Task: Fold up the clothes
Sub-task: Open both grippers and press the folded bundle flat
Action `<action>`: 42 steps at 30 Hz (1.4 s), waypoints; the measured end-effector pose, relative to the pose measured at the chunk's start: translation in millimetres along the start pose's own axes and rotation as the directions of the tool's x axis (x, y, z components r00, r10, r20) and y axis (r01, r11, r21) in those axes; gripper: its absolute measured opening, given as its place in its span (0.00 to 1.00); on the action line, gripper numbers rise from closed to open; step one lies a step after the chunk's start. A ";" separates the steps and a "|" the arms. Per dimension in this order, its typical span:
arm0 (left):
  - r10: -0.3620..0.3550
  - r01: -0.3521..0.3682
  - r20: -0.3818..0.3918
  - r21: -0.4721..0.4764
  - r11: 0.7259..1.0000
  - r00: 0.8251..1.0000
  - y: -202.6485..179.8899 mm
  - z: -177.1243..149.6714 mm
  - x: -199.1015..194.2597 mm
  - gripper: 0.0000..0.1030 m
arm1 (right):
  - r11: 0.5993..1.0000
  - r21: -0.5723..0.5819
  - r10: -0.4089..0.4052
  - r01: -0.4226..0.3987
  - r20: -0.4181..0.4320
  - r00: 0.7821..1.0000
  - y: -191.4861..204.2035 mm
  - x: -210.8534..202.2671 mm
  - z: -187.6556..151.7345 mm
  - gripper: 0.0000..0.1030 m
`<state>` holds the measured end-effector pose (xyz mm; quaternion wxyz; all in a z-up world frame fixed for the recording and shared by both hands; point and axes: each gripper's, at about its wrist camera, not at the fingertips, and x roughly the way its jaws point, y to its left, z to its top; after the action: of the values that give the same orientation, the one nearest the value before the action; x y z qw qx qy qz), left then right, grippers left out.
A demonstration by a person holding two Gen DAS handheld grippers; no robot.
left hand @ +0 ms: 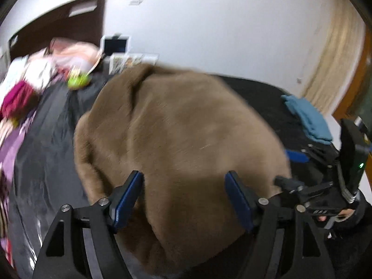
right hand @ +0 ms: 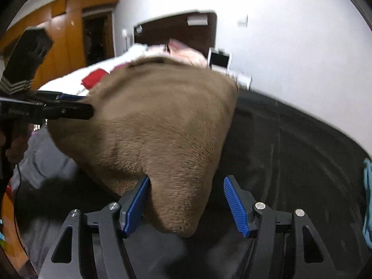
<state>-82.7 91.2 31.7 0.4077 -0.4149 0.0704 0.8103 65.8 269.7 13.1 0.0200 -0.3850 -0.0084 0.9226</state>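
A brown fleece garment (left hand: 181, 125) is spread on the dark bed (left hand: 46, 153). The left claw (left hand: 184, 200) is released, its blue pads parted over the near hem. The right claw (right hand: 186, 205) is also released; a corner of the garment is seen between its pads, ungripped.

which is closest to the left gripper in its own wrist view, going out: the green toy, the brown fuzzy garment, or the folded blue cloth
From the left gripper:
1. Brown fuzzy garment, directly in front, its near edge lying between the open fingers.
2. Folded blue cloth, off to the right on the dark bed cover.
3. Green toy, far upper left beside the clothes pile.
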 end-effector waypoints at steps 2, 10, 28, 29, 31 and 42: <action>-0.022 0.021 -0.025 -0.044 0.999 0.999 13.5 -10.1 10.9 0.70 | 1.000 0.004 0.003 -0.002 -0.034 0.999 -5.3 10.2 -2.9 0.67; -0.033 0.033 -0.007 -0.065 0.997 0.999 16.0 -18.5 3.3 0.71 | 0.998 0.015 0.055 -0.054 -0.066 0.996 -16.2 14.8 1.6 0.72; -0.003 0.007 0.041 -0.101 0.995 0.999 21.4 102.6 22.9 0.76 | 0.980 -0.017 0.200 -0.199 0.087 0.976 -5.0 -1.1 63.7 0.74; 0.011 -0.009 0.020 -0.122 0.992 1.000 27.6 105.3 32.2 0.76 | 0.980 -0.018 0.199 -0.198 0.077 0.977 -4.2 4.5 64.2 0.74; 0.029 -0.031 -0.013 -0.172 0.985 0.999 42.1 106.8 49.7 0.76 | 0.980 -0.016 0.197 -0.197 0.061 0.978 -4.1 15.2 65.2 0.74; 0.024 -0.034 -0.043 -0.234 0.972 0.999 70.6 88.8 86.2 0.78 | 0.984 -0.042 0.175 -0.174 0.021 0.984 1.3 41.6 57.3 0.82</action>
<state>-215.9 136.9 10.3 0.3425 -0.4751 -0.0116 0.8104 -4.1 270.2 23.8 -0.0689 -0.3733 0.0065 0.9251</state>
